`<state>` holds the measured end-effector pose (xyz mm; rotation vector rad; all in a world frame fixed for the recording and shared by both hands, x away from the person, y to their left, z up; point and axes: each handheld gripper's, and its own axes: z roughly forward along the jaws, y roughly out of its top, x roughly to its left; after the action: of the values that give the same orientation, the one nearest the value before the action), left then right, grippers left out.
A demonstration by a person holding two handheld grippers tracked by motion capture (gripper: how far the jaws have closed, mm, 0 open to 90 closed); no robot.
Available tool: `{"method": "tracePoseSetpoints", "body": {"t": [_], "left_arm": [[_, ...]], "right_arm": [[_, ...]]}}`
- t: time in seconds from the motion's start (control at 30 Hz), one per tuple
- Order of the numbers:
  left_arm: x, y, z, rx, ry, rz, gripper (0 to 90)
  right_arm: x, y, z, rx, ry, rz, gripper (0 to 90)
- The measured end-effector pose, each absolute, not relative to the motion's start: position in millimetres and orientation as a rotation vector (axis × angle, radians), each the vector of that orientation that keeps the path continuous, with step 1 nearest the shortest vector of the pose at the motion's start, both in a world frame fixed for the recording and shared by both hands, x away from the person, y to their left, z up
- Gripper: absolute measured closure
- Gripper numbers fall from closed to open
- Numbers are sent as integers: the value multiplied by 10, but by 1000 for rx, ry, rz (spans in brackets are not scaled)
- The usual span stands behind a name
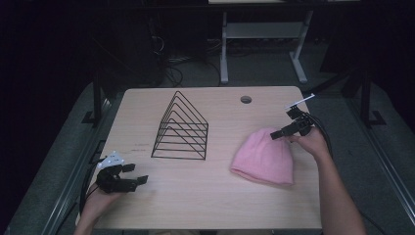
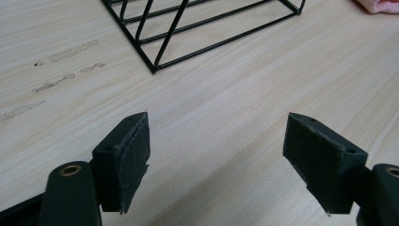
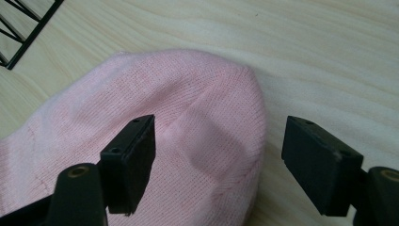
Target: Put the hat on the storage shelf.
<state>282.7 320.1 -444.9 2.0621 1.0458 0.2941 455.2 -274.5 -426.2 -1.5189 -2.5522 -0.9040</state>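
**Two open grippers, a pink hat and a wire rack**

Nearest, the left gripper (image 1: pixel 131 175) hangs over bare wooden table (image 1: pixel 205 196), jaws spread wide. Farther right, the pink knit hat (image 1: pixel 264 156) lies flat; the right gripper (image 1: pixel 284 131), jaws wide, hovers at its crown. Beyond stands the black wire rack (image 1: pixel 181 128).

Layout, referenced to the wire rack (image 1: pixel 181 128) at table (image 1: pixel 205 196) centre.
Hat (image 1: pixel 264 156) lies right of the rack and slightly nearer the person, well apart from it. Right gripper (image 1: pixel 280 134) sits at the hat's far-right edge. Left gripper (image 1: pixel 137 174) is left of the rack, near the front-left corner.
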Motion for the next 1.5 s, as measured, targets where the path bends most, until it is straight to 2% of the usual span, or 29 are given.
{"method": "tracePoseSetpoints", "body": {"t": [1.0, 1.4, 1.5], "left_arm": [[2834, 3238, -4458, 2054, 1061, 295, 236], [2832, 3233, -4454, 2055, 1062, 294, 236], [2831, 3232, -4455, 2053, 1064, 293, 236]], "right_arm": [[4539, -2753, -4522, -1491, -2487, -850, 422], [4504, -2729, -4534, -1491, -2476, -877, 596], [4501, -2755, -4542, -1498, -2447, -899, 670]]}}
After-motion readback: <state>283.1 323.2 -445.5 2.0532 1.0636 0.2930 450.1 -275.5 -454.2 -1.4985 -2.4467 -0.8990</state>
